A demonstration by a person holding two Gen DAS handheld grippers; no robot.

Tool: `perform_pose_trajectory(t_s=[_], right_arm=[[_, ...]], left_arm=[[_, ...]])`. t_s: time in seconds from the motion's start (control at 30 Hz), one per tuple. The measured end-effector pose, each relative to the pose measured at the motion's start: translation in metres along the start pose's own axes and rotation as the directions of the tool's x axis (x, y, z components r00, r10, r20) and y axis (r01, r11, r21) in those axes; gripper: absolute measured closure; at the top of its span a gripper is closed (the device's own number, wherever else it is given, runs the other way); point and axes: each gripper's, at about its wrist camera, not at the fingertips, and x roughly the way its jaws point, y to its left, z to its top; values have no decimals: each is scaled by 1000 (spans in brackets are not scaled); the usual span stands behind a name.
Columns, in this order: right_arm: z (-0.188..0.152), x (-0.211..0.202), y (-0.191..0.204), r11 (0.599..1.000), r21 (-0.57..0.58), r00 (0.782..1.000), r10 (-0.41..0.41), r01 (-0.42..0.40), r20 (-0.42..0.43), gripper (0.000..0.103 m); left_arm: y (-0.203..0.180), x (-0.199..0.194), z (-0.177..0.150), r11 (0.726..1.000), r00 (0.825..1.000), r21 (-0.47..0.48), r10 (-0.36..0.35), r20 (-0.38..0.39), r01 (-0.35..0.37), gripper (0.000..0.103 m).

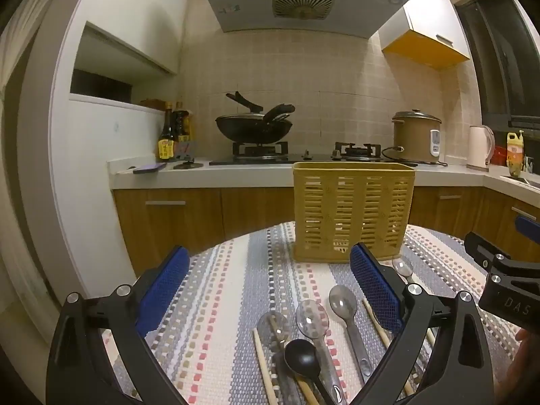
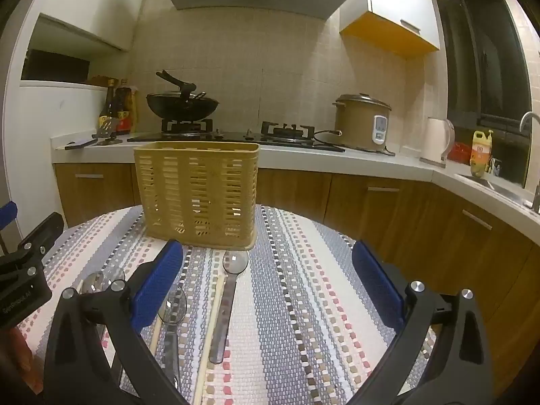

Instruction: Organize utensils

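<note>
A yellow slotted utensil basket point(image 1: 352, 212) stands upright on the striped cloth; it also shows in the right wrist view point(image 2: 199, 195). Several clear plastic spoons point(image 1: 312, 320), a black spoon point(image 1: 301, 359) and wooden chopsticks point(image 1: 265, 368) lie on the cloth in front of it. My left gripper point(image 1: 270, 290) is open and empty above the spoons. My right gripper point(image 2: 270, 283) is open and empty; a clear spoon point(image 2: 233, 280), another spoon point(image 2: 172, 307) and chopsticks point(image 2: 211, 330) lie below it. The right gripper's body point(image 1: 506, 270) shows at the left view's right edge.
The striped cloth point(image 2: 303, 303) covers a round table. Behind it is a kitchen counter point(image 1: 236, 175) with a wok point(image 1: 253, 128) on a gas stove, sauce bottles point(image 1: 167, 135), a rice cooker point(image 2: 362, 119), a kettle point(image 2: 437, 140) and a sink point(image 2: 499, 185).
</note>
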Motion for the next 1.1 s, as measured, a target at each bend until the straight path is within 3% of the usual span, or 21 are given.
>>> perform_pose_trajectory(t_s=[0.97, 1.1], right_arm=[[-1, -8, -6, 1000, 11, 1000, 6, -6, 24, 7], [16, -29, -7, 1000, 3, 998, -16, 15, 62, 7]], left_arm=[[-2, -1, 2, 1000, 1000, 28, 9, 7, -9, 10], [-7, -16, 21, 995, 998, 83, 64, 7, -64, 12]])
